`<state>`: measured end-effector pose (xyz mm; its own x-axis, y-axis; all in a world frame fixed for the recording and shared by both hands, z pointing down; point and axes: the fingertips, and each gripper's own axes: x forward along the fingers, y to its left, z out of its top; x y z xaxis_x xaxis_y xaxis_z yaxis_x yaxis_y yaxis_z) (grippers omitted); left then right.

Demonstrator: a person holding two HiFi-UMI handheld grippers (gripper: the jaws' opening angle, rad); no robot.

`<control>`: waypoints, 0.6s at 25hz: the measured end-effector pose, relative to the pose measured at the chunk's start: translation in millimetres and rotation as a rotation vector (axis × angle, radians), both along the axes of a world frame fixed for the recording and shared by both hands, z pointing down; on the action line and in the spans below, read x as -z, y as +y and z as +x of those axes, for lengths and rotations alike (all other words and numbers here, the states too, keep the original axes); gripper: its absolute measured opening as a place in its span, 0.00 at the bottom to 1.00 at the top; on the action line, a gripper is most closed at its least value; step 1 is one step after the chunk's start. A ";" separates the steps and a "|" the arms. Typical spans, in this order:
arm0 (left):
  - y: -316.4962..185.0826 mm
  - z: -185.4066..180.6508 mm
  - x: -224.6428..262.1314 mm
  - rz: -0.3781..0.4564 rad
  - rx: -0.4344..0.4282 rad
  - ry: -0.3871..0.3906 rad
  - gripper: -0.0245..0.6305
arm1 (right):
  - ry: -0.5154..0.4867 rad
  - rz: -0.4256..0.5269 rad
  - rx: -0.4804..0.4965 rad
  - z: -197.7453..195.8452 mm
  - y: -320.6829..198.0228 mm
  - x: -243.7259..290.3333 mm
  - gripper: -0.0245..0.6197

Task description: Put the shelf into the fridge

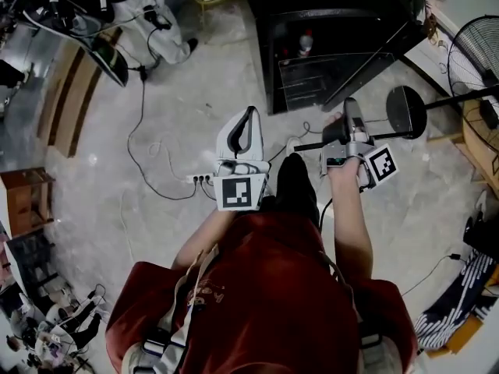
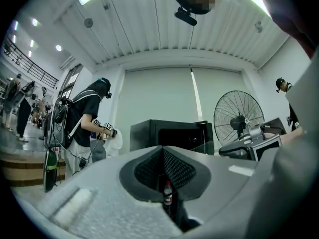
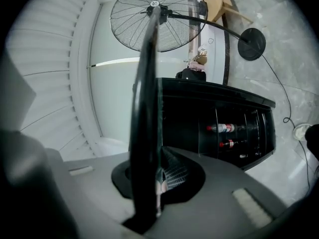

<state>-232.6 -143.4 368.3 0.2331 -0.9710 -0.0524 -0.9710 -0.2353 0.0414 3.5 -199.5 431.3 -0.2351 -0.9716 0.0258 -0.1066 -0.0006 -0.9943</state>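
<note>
While your right gripper [image 3: 158, 168] clamps the shelf [image 3: 147, 108] by its dark edge, holding it flat before the open fridge [image 3: 214, 111] as if lined up for its slot, your left gripper [image 2: 163, 156] hovers alongside, jaws closed on nothing.

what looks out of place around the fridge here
Nothing spilled or broken. The fridge stands with its door open, and the shelf is outside it, clamped by one edge in the right gripper. A power strip and loose cable trail across the floor.
</note>
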 end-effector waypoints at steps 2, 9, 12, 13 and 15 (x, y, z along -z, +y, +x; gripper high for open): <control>-8.0 2.5 -0.7 0.011 0.007 0.008 0.05 | -0.010 -0.001 0.009 -1.7 -11.0 -2.9 0.05; -36.4 10.8 -12.8 -0.003 0.028 -0.016 0.05 | -0.046 -0.034 0.034 -7.5 -43.4 -25.3 0.05; -41.5 11.2 -13.6 -0.001 0.027 -0.023 0.05 | -0.063 -0.033 0.046 -14.6 -51.3 -28.1 0.05; -43.1 11.3 -18.2 -0.019 0.027 -0.028 0.05 | -0.066 -0.032 0.050 -16.7 -55.6 -29.2 0.05; -48.7 11.2 -28.3 -0.052 0.027 -0.040 0.05 | -0.074 -0.035 0.055 -20.4 -66.4 -33.7 0.05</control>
<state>-221.4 -192.1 396.6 0.2078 -0.9781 0.0068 -0.9781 -0.2077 0.0141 -16.8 -265.9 464.9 -0.2902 -0.9561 0.0397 -0.0338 -0.0312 -0.9989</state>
